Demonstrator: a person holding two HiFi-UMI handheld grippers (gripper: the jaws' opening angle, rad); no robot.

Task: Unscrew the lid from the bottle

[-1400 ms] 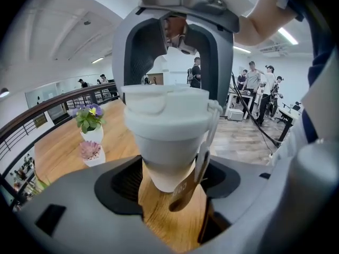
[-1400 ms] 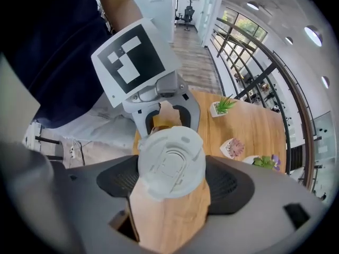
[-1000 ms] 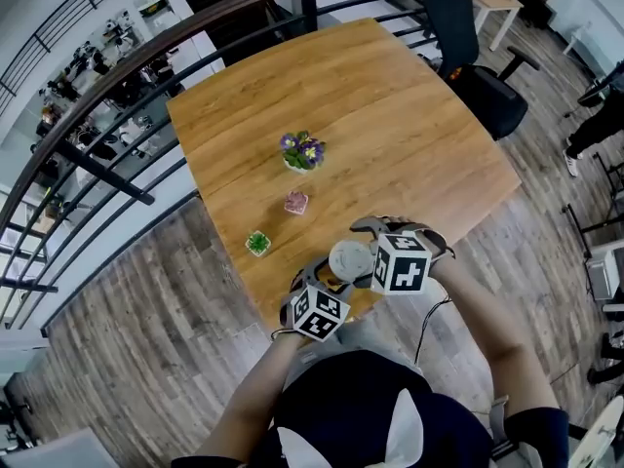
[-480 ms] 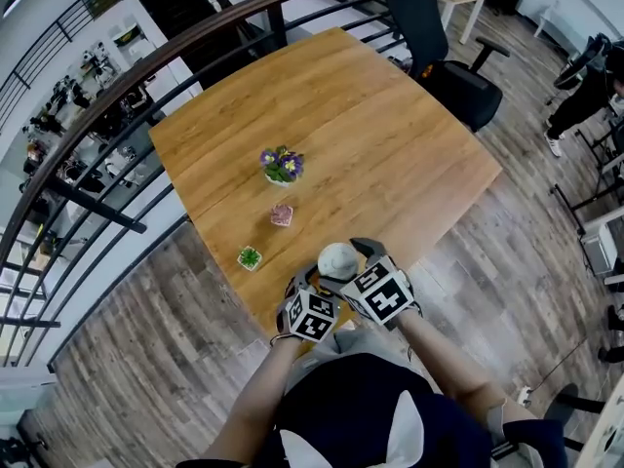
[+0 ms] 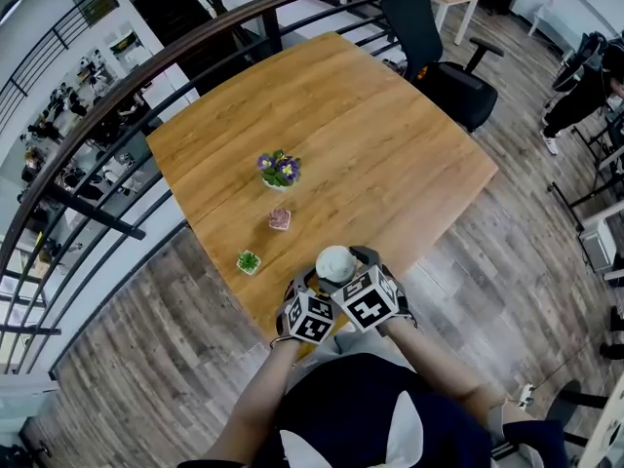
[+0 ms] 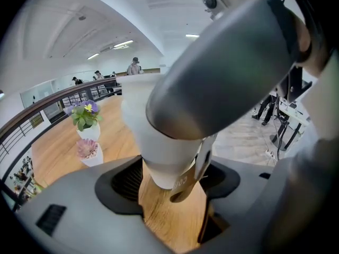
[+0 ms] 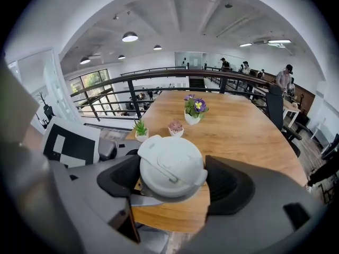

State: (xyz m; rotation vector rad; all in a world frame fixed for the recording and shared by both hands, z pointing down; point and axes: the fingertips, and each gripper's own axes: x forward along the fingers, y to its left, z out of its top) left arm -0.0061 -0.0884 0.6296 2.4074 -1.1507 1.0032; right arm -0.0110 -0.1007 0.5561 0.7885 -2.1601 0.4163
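A white bottle [image 6: 159,142] stands at the near edge of the wooden table [image 5: 390,154]. My left gripper [image 6: 175,181] is shut on its lower body, with a strap hanging beside it. The bottle's round white lid [image 7: 170,165] faces up, the same lid [image 5: 333,262] showing just above both marker cubes in the head view. My right gripper [image 7: 172,176] reaches around the lid from the side. Its jaws are closing, the lid between them, the pads [image 7: 119,176] close to its rim but not clamped.
Three small pots stand in a row beyond the bottle: purple flowers [image 5: 278,171], a pink succulent [image 5: 280,219] and a green plant [image 5: 249,261]. A dark railing [image 5: 146,86] runs behind the table. An office chair [image 5: 439,61] stands at the far right corner.
My right gripper has swung in from the right side of the bottle and now sits around the lid. Both marker cubes have come together. The bottle stays at the table edge.
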